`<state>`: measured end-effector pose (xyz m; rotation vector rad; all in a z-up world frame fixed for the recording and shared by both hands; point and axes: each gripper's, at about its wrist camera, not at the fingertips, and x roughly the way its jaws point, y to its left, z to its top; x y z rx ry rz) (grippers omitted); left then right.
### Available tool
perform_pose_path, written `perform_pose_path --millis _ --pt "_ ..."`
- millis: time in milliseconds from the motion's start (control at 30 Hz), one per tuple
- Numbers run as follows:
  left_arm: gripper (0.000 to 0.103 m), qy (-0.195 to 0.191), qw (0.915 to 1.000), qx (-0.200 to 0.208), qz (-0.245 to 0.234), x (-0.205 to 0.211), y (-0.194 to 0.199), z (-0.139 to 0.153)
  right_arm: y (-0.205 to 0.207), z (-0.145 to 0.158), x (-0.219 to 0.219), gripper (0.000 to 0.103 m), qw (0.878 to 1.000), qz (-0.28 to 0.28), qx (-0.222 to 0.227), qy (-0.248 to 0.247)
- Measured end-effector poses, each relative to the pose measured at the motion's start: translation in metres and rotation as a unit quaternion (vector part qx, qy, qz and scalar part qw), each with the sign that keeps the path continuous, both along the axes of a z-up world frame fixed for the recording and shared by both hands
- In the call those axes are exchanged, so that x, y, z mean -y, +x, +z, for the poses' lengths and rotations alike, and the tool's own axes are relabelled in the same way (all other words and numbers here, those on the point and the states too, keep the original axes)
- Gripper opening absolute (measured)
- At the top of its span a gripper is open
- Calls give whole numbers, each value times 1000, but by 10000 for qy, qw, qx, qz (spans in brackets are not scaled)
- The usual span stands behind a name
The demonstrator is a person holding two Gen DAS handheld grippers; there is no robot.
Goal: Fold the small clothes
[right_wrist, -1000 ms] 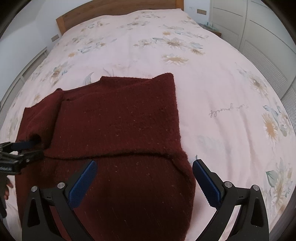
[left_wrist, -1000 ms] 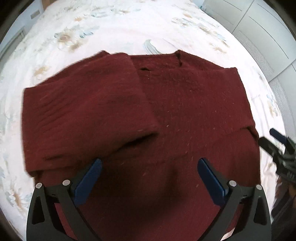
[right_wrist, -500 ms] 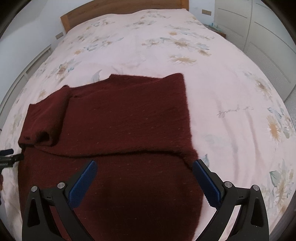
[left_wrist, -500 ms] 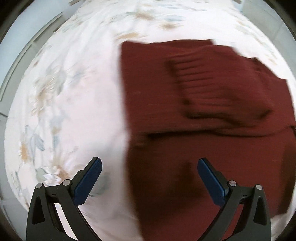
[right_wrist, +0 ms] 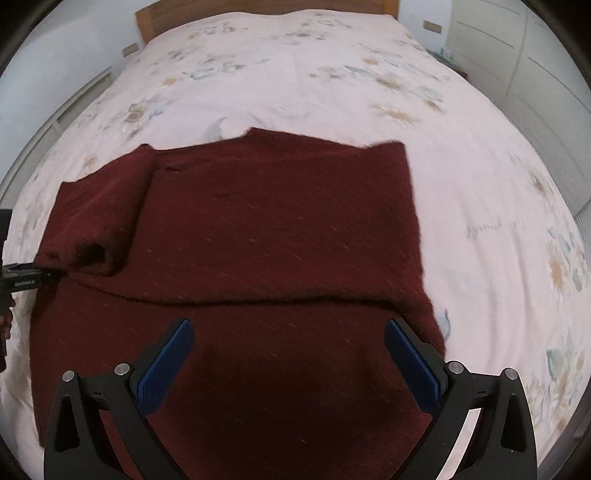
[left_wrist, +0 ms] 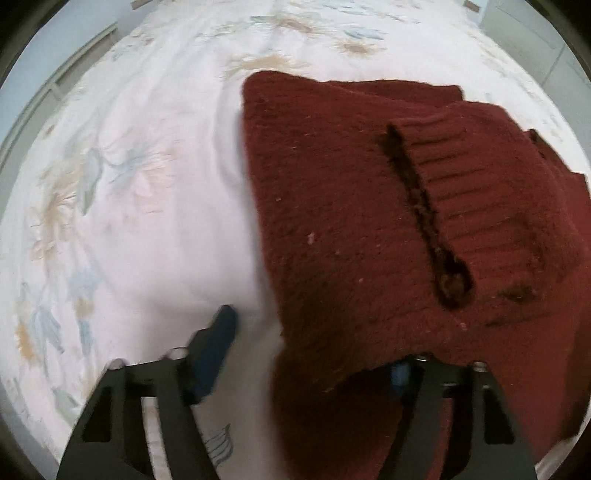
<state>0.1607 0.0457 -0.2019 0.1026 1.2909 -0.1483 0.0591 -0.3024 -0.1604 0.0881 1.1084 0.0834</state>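
left wrist view: left gripper (left_wrist: 314, 354) closing its fingers (left_wrist: 218, 343) around the lower left edge of the dark red sweater (left_wrist: 354, 229), knit between them, one pad hidden under the cloth, grip not yet certain. right wrist view: right gripper (right_wrist: 288, 358) spread wide above the sweater, flat on the floral bed (right_wrist: 295, 74), sleeves folded in.

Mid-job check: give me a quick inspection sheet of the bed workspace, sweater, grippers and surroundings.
Surface: pale floral bedspread, lightly wrinkled.
Job's things: dark red knitted sweater, lying flat, both sleeves folded in over the body.
Clutter: nothing seen.
Grippers: left gripper closing with the sweater's left edge between its fingers, pad contact hidden; right gripper open above the sweater's lower right part.
Cables: nothing seen.
Surroundings: wooden headboard, white cupboard doors.
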Motion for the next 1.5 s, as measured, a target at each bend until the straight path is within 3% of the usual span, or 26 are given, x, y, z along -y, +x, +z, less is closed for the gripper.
perform_pose_path --millis 33,100,200,433,633,800,900,1067,1133,1200,1300,1500 --pt "45 -61 10000 1 -25 -6 1 1 5 4 -9 103 9999 103 37 -8" --pt "24 -195 9997 -13 -149 -6 1 2 13 10 -24 103 9996 281 90 -15" --pt "16 -153 9995 -47 -268 0 1 3 29 24 -60 103 9972 723 174 -53" --pt "15 -100 9994 -135 -314 6 4 1 67 38 -161 103 9819 1882 51 -215" --pt "16 -151 9993 -175 -295 12 14 1 83 23 -231 102 9648 2601 -217 -313" --pt "16 -228 9992 -201 -272 16 15 0 91 3 -262 101 9543 2914 -344 -558" --pt "16 -267 9990 -221 -266 8 15 1 97 -8 -268 93 9537 2883 -403 -752" --pt "16 -366 9987 -275 -214 -20 13 -1 107 -17 -262 65 9582 2765 -483 -553" --pt "16 -392 9986 -280 -195 -20 15 -3 109 -14 -255 36 9628 2630 -438 -444" --pt "16 -391 9986 -279 -219 -21 13 -3 111 -11 -249 26 9655 2554 -438 -266" --pt "16 -389 9985 -303 -227 -22 12 -3 112 -3 -237 20 9701 2399 -334 -112" --pt "16 -416 9985 -290 -184 -20 18 -6 112 25 -193 18 9841 1748 45 304"
